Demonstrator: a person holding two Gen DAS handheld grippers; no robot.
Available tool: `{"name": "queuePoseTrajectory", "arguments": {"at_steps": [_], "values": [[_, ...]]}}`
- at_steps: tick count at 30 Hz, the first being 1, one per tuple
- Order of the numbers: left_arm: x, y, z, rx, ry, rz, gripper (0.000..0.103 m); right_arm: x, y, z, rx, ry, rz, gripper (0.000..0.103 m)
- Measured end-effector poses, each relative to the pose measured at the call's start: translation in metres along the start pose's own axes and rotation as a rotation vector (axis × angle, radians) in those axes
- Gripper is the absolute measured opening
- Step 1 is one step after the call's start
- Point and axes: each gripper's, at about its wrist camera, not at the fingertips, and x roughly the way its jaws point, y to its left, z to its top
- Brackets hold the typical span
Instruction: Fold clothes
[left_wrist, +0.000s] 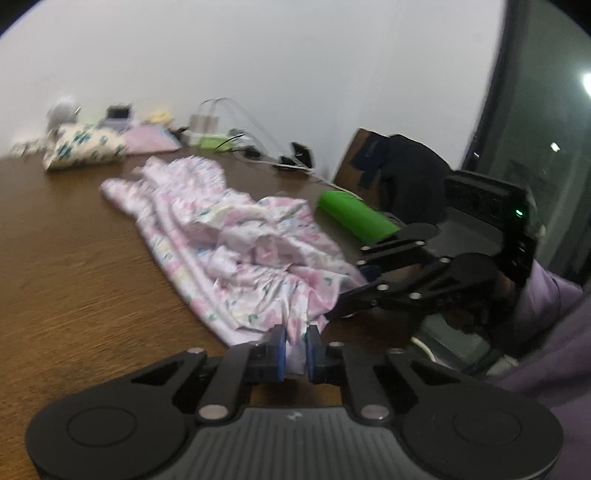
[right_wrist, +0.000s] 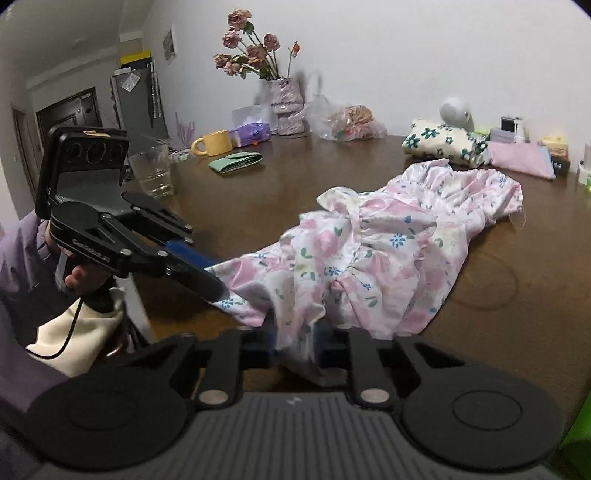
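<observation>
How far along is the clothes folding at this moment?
Done: a folded floral bundle and a folded pink piece sit at the table's far edge. In hand: both tools, left and right, pinch the near hem of the crumpled pink floral garment. Left: spreading and folding it.

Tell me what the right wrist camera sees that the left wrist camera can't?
Only the right wrist view shows the flowers in a vase, a yellow mug, a glass and a green pouch.

Only the left wrist view shows a green roll, chargers with cables and a dark window.

Both show the pink dress on the brown table, the folded flowery cloth, and both tongs, left and right, pinching the dress's near edge.
</observation>
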Motion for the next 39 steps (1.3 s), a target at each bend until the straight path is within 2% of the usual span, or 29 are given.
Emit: {"name": "queuePoseTrajectory", "arguments": {"at_steps": [1,2,3,4,5,9,13,18,21,22,23,24,26,27,28,29,31,33,35,39], "values": [[-0.006,-0.009,-0.002,0.040,-0.017,0.000,0.017,-0.003,0.002,-0.002,-0.006,0.007,0.009,0.014],[-0.011,-0.019,-0.003,0.078,-0.034,0.000,0.038,-0.007,0.004,-0.003,0.001,0.018,0.032,0.014],[-0.014,-0.031,-0.005,0.112,-0.058,0.007,0.054,-0.011,0.001,-0.006,0.040,0.016,0.068,0.013],[-0.018,-0.044,-0.008,0.158,-0.093,0.021,0.080,-0.015,-0.002,-0.008,0.078,0.015,0.103,0.013],[-0.019,-0.050,-0.011,0.200,-0.108,0.022,0.085,-0.019,-0.006,-0.011,0.116,0.014,0.138,0.013],[-0.023,-0.074,-0.023,0.364,-0.164,0.031,0.085,-0.030,-0.019,-0.014,0.228,0.010,0.203,0.013],[-0.004,-0.077,-0.028,0.450,-0.137,0.108,0.083,-0.033,-0.031,-0.008,0.317,0.004,0.296,0.013],[0.007,-0.068,-0.026,0.511,-0.117,0.048,0.081,-0.029,-0.041,-0.003,0.372,0.062,0.389,0.013],[0.008,-0.062,-0.024,0.544,-0.102,-0.050,0.067,-0.027,-0.043,-0.001,0.401,0.102,0.462,0.013],[0.011,-0.059,-0.022,0.538,-0.084,-0.097,0.044,-0.026,-0.045,0.000,0.416,0.114,0.474,0.013],[0.015,-0.055,-0.018,0.513,-0.060,-0.146,0.016,-0.026,-0.045,0.002,0.425,0.122,0.471,0.013],[0.019,-0.049,-0.015,0.471,-0.041,-0.189,0.012,-0.027,-0.045,0.003,0.433,0.130,0.468,0.015],[0.022,-0.037,-0.011,0.396,-0.037,-0.238,0.012,-0.035,-0.043,0.008,0.416,0.115,0.416,0.021],[0.022,-0.033,-0.010,0.369,-0.037,-0.252,0.012,-0.041,-0.040,0.010,0.392,0.096,0.395,0.032],[0.023,-0.029,-0.009,0.344,-0.037,-0.265,0.012,-0.049,-0.036,0.012,0.350,0.071,0.360,0.052],[0.021,-0.025,-0.007,0.323,-0.040,-0.273,0.012,-0.060,-0.029,0.011,0.289,0.038,0.316,0.060],[0.018,-0.020,-0.003,0.286,-0.048,-0.294,0.012,-0.077,-0.014,0.008,0.151,-0.018,0.223,0.086],[0.017,-0.017,0.000,0.256,-0.056,-0.312,0.012,-0.084,0.005,-0.004,-0.036,-0.053,0.077,0.096],[0.017,-0.017,0.004,0.242,-0.055,-0.328,0.012,-0.082,0.020,-0.020,-0.202,-0.080,-0.039,0.097],[0.014,-0.021,0.008,0.251,-0.028,-0.358,0.011,-0.061,0.039,-0.035,-0.403,-0.092,-0.129,0.096]]}}
